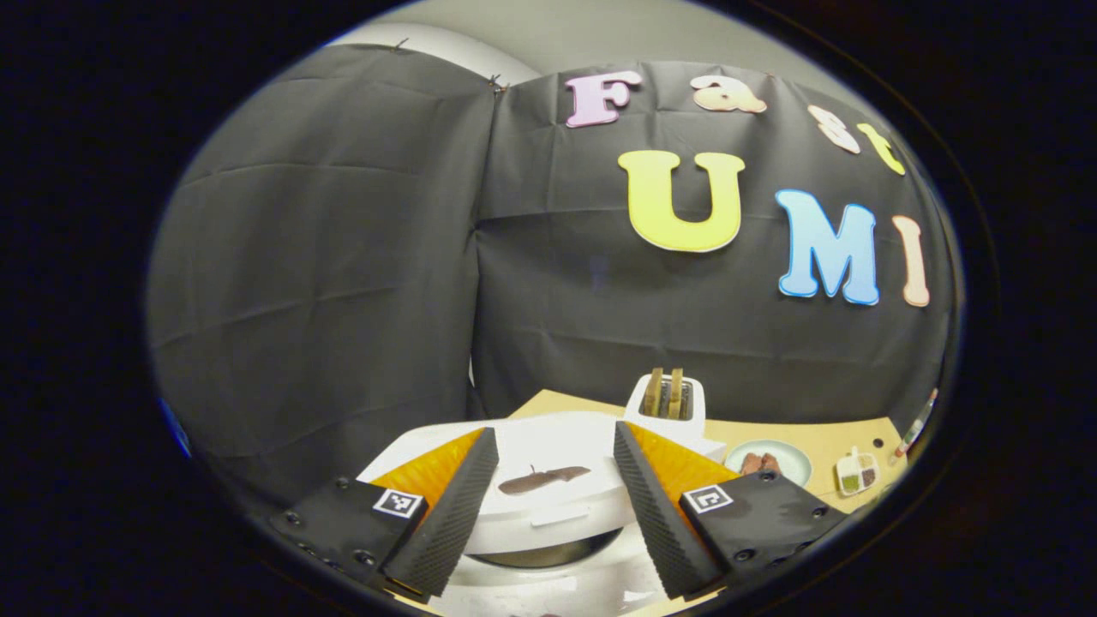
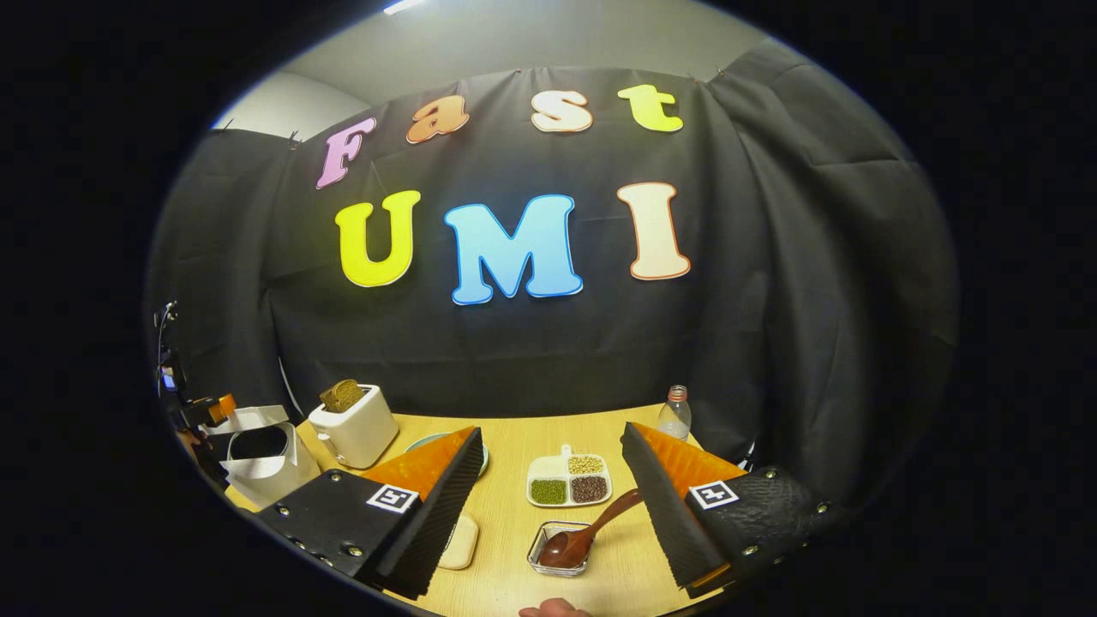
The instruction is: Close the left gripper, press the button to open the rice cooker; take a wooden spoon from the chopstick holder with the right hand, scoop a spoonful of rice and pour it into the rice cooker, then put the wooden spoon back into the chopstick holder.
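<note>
Rice cooker straight ahead between spread fingers of left gripper, lid seemingly raised over dark pot; button step apparently done. Right gripper likewise released, holding nothing. Wooden spoon resting in small glass dish on table; scooping, pouring, returning to holder probably left.

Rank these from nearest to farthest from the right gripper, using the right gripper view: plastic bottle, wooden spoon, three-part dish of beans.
1. Wooden spoon, between the fingers of the right gripper, bowl resting in a small clear dish.
2. Three-part dish of beans, just beyond, mid-table.
3. Plastic bottle, far edge, by the cloth wall.
</note>
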Demonstrator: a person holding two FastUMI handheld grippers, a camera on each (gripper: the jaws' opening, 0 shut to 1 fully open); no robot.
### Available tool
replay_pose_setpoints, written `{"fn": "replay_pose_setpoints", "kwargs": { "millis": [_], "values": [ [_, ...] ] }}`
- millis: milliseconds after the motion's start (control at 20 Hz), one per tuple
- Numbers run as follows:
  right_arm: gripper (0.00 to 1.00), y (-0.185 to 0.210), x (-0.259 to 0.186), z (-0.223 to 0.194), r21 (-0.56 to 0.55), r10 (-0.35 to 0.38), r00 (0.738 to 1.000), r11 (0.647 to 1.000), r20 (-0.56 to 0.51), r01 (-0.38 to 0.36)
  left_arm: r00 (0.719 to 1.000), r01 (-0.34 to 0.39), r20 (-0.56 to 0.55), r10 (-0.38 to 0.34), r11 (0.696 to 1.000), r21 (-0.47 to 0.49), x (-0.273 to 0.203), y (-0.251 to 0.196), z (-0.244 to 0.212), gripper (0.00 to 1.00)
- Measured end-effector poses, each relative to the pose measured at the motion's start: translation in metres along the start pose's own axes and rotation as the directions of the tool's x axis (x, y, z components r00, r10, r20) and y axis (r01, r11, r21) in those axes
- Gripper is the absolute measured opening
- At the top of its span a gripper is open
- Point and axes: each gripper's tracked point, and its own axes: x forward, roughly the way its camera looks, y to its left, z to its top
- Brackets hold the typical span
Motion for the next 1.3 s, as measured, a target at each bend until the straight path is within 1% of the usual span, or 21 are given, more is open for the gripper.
{"fn": "replay_pose_setpoints", "kwargs": {
  "millis": [50, 150, 250, 300, 350, 550, 600, 650, 750, 800, 1100, 1150, 1250, 1300],
  "values": [
    [0.99, 0.000, 0.000, -0.001, 0.002, -0.001, 1.000, 1.000, -0.003, 0.001, 1.000, -0.008, -0.004, 0.008, 1.000, 0.008, -0.002, 0.001, -0.005, 0.95],
    [0.99, 0.000, -0.002, -0.003, 0.009, -0.001, 1.000, 1.000, -0.008, 0.001, 1.000, -0.008, -0.004, 0.008, 1.000, 0.008, -0.009, 0.003, -0.009, 0.99],
    [0.99, 0.002, -0.001, -0.006, 0.011, 0.004, 1.000, 1.000, -0.014, -0.004, 0.999, 0.006, -0.033, -0.006, 1.000, -0.003, -0.009, 0.000, -0.021, 0.92],
    [0.99, 0.003, -0.002, -0.007, 0.009, 0.006, 1.000, 1.000, -0.018, -0.005, 0.999, 0.010, -0.046, -0.011, 1.000, -0.010, -0.009, 0.001, -0.027, 0.95],
    [0.99, 0.004, -0.001, -0.007, 0.011, 0.008, 1.000, 1.000, -0.020, -0.008, 0.998, 0.008, -0.055, -0.009, 1.000, -0.014, -0.010, 0.001, -0.030, 0.95],
    [0.99, 0.008, -0.001, -0.008, 0.002, 0.017, 1.000, 1.000, -0.020, -0.017, 0.996, 0.005, -0.085, -0.004, 1.000, 0.020, -0.013, 0.001, -0.044, 0.95],
    [0.99, 0.008, -0.002, -0.008, 0.000, 0.017, 1.000, 1.000, -0.021, -0.017, 0.995, 0.007, -0.098, -0.005, 1.000, 0.022, -0.013, 0.001, -0.048, 1.00],
    [0.99, 0.007, -0.001, -0.009, 0.003, 0.017, 1.000, 1.000, -0.023, -0.017, 0.994, 0.010, -0.109, -0.007, 1.000, 0.026, -0.014, 0.000, -0.051, 1.00],
    [0.99, 0.006, 0.000, -0.009, 0.011, 0.015, 1.000, 1.000, -0.026, -0.015, 0.992, 0.014, -0.128, -0.010, 0.999, 0.035, -0.014, 0.000, -0.061, 0.92],
    [0.99, 0.005, -0.001, -0.011, 0.015, 0.013, 1.000, 1.000, -0.028, -0.013, 0.991, 0.016, -0.134, -0.010, 0.999, 0.040, -0.015, -0.002, -0.067, 0.96],
    [0.99, 0.000, -0.001, -0.011, 0.030, 0.005, 0.999, 1.000, -0.033, -0.004, 0.988, 0.015, -0.157, -0.007, 0.999, 0.052, -0.018, -0.003, -0.082, 1.00],
    [0.99, 0.000, -0.001, -0.012, 0.031, 0.005, 0.999, 0.999, -0.033, -0.004, 0.988, 0.012, -0.153, -0.004, 0.999, 0.050, -0.017, -0.003, -0.082, 1.00],
    [0.99, 0.000, -0.001, -0.013, 0.034, 0.004, 0.999, 0.999, -0.036, -0.003, 0.981, 0.003, -0.194, 0.006, 0.999, 0.046, -0.017, -0.004, -0.093, 0.96],
    [0.99, -0.001, -0.001, -0.012, 0.037, 0.003, 0.999, 0.999, -0.034, -0.001, 0.982, -0.002, -0.188, 0.012, 0.999, 0.054, -0.014, -0.005, -0.092, 0.96]
  ]
}}
